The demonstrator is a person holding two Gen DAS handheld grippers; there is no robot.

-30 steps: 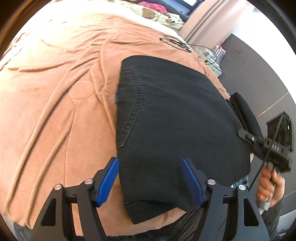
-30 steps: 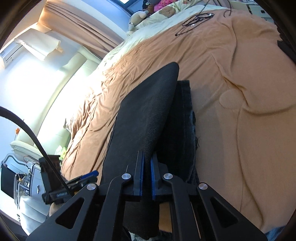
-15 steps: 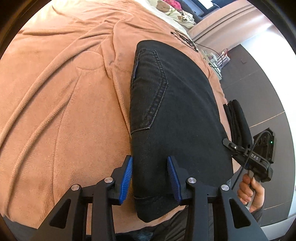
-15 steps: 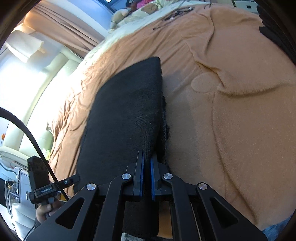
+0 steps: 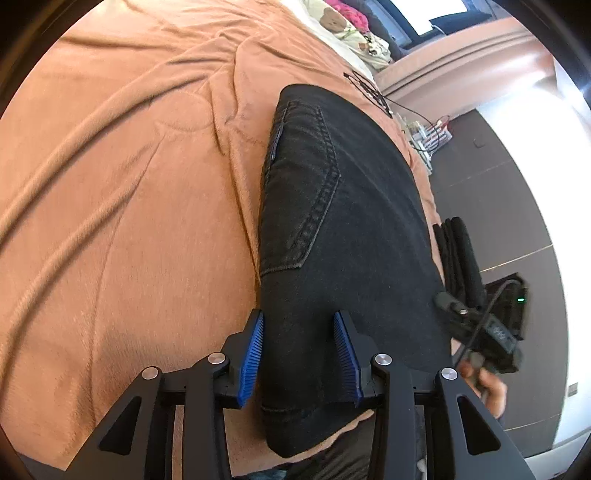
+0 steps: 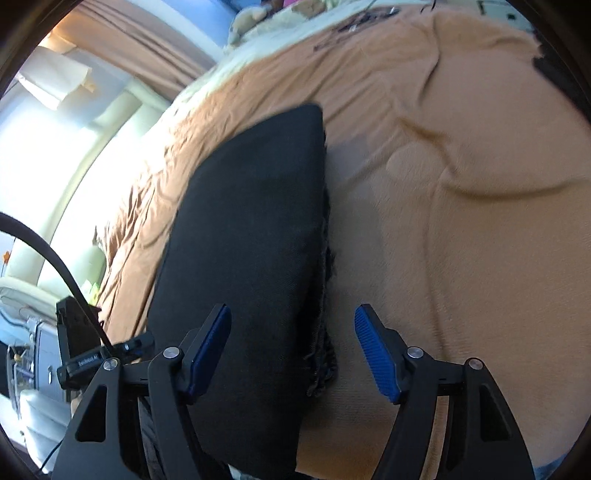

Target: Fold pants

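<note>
Black folded pants (image 5: 351, 229) lie flat on the orange blanket (image 5: 129, 203), back pocket up, their near end hanging over the bed edge. My left gripper (image 5: 300, 354) hovers over that near end with its blue pads partly apart. The cloth lies flat and unbunched between them, and the left pad sits at the pants' left edge. In the right wrist view, the pants (image 6: 251, 221) show a frayed hem on their right side. My right gripper (image 6: 291, 350) is opening, its pads off the cloth, with that hem edge between them. A hand (image 5: 487, 387) carries the right gripper (image 5: 491, 332).
A stack of dark folded clothes (image 5: 461, 251) sits at the bed's right edge above the dark floor (image 5: 517, 206). A black cord (image 5: 365, 88) and printed pillows (image 5: 340, 22) lie at the far end. Another dark garment (image 6: 554, 74) lies far right.
The right gripper's jaws have sprung apart and let go of the pants' edge. The lifted layer has sunk flat onto the bed. The left gripper's jaws narrowed and it came lower over the pants.
</note>
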